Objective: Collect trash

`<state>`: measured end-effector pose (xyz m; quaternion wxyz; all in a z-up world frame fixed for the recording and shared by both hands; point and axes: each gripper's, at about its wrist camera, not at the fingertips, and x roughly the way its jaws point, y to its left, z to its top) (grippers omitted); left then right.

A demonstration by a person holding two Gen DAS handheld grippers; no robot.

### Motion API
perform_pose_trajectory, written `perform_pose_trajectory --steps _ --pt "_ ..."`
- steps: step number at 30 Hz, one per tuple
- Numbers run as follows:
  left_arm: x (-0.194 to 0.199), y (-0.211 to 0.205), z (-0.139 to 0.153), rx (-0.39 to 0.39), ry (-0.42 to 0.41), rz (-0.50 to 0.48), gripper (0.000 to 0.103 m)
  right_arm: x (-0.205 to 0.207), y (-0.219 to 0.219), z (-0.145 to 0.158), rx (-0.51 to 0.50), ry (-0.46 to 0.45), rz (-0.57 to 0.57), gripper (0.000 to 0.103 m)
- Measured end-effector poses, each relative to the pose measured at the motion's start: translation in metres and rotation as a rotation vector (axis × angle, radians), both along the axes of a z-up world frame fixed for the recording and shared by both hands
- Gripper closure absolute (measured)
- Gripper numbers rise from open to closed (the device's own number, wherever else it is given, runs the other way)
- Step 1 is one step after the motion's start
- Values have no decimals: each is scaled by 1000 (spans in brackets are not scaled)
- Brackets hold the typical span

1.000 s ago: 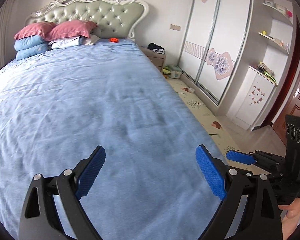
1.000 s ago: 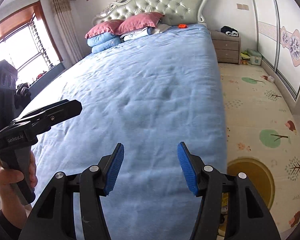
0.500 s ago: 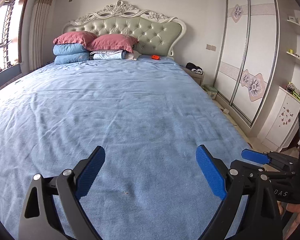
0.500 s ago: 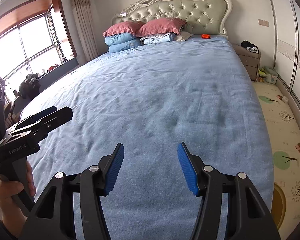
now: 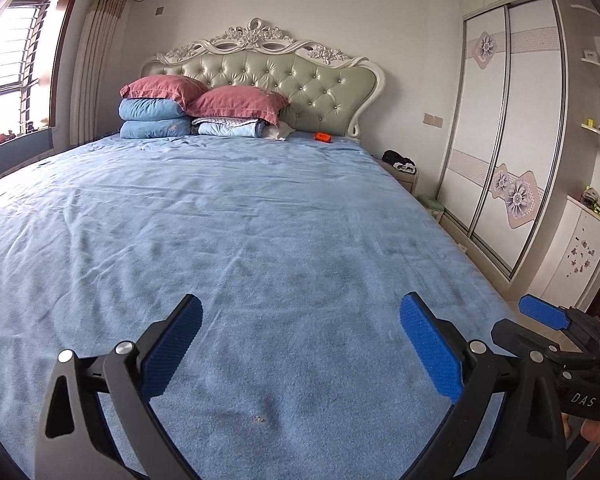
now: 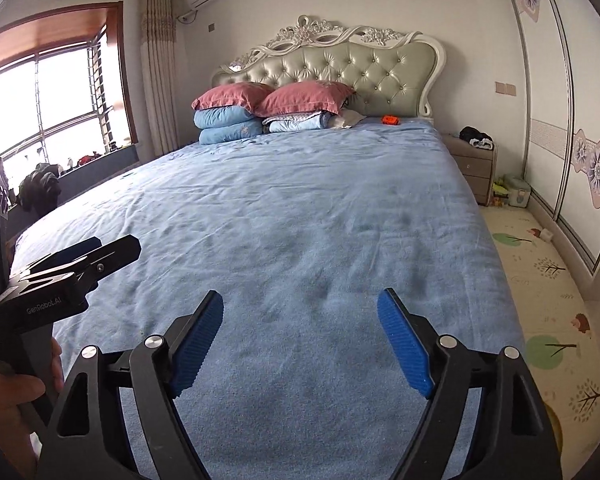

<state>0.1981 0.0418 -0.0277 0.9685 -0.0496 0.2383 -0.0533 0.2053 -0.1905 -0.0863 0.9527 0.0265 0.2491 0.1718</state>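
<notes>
A small orange object [image 5: 323, 137] [image 6: 390, 120] lies on the blue bedspread at the far end of the bed, just right of the pillows and below the headboard. A tiny brown speck [image 5: 259, 420] sits on the spread close in front of my left gripper. My left gripper [image 5: 300, 314] hovers over the foot of the bed, its jaws opening wide with nothing between them. My right gripper [image 6: 300, 304] hangs beside it to the right, jaws also opening and empty. Each gripper shows at the edge of the other's view.
Pink and blue pillows [image 5: 172, 108] are stacked at the head of the bed [image 5: 260, 220]. A nightstand [image 6: 474, 160] with dark clothes stands to the right, a toy box [image 6: 516, 196] and a patterned play mat [image 6: 540, 280] lie by the sliding wardrobe [image 5: 500, 140]. A window [image 6: 48, 100] is on the left.
Both views have swung up and levelled, so the headboard and wall now sit centred. The right gripper's jaws have spread much wider; the left's opened a little more.
</notes>
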Motion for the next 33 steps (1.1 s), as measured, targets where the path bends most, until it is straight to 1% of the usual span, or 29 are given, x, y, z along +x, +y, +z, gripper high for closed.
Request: perform_pose_trajectory --steps 3,5,9,12,16,19,24,28,33 --pt "5 -4 -7 7 15 0 4 3 -3 -6 10 3 -10 20" --pt "6 -7 -10 30 25 6 4 1 -5 -6 23 -6 -27 15" --pt "3 -14 -11 67 12 5 4 -3 -7 -7 30 -20 -38 15" --pt "0 -20 -14 100 -2 10 4 -5 -5 -8 16 -34 -40 15" --pt "-4 -25 -17 145 -19 48 4 -13 1 -8 -12 -77 -41 15" --pt "-9 -25 -16 144 -41 53 4 -17 5 -8 -30 -100 -41 15" --pt "-15 -20 -14 114 -73 62 4 -22 12 -8 -68 -132 -48 14" --pt "-17 -17 -13 94 -87 63 4 -20 12 -10 -72 -125 -48 13" --pt "-18 -17 -13 93 -91 59 4 -18 9 -11 -56 -115 -54 13"
